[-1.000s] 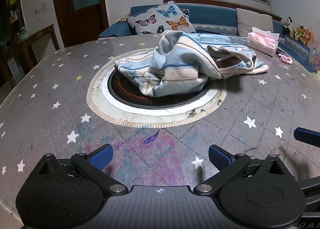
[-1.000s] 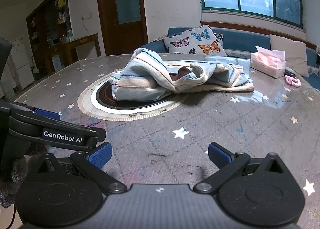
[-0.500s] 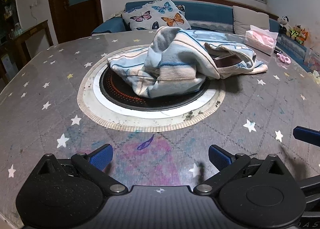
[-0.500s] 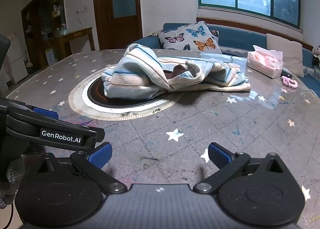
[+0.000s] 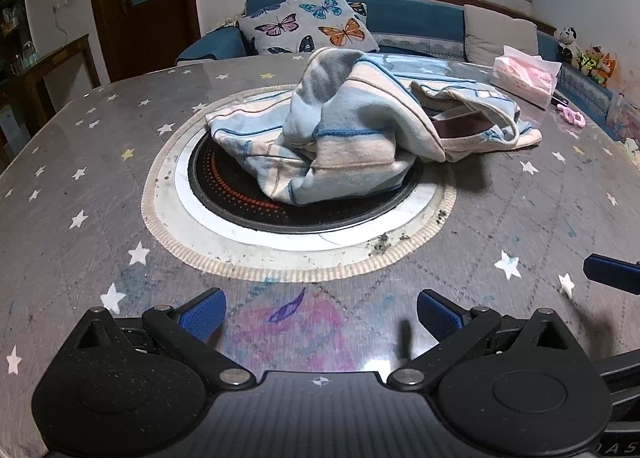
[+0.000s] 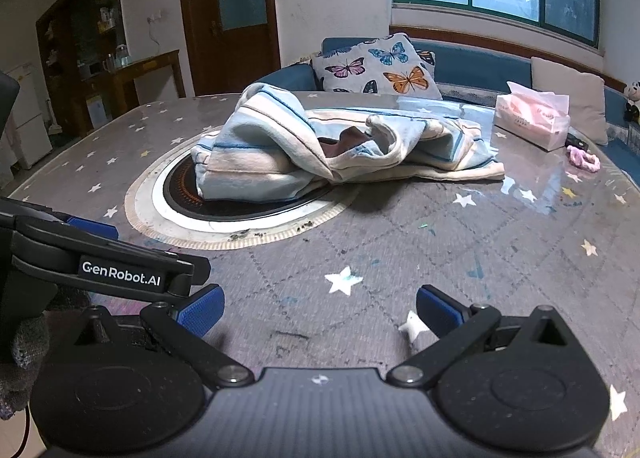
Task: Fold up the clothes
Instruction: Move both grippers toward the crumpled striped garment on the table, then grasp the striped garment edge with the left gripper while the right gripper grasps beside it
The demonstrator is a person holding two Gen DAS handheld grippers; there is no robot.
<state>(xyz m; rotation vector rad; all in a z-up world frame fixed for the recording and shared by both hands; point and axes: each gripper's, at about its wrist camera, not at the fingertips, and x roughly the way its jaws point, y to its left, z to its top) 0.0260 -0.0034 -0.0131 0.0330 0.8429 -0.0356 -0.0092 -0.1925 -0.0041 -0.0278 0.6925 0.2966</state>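
Observation:
A crumpled light-blue and cream striped garment [image 5: 352, 137] [image 6: 320, 149] lies heaped over the round black hotplate [image 5: 256, 205] at the middle of the grey star-patterned table [image 5: 80, 185]. My left gripper [image 5: 320, 316] hovers open above the table's near side, well short of the cloth, with nothing between its blue pads. To its right my right gripper [image 6: 318, 310] is open too and holds nothing. The left gripper's black arm [image 6: 104, 262] shows at the left of the right wrist view.
A pink tissue box [image 6: 532, 119] and a pink hair tie [image 6: 584, 157] sit at the table's far right. Beyond the table stands a blue sofa with a butterfly pillow [image 5: 312, 23]. A wooden door and side table are at the back left.
Both grippers have moved forward toward the garment, which now looks larger. Neither has touched it, and both stay open.

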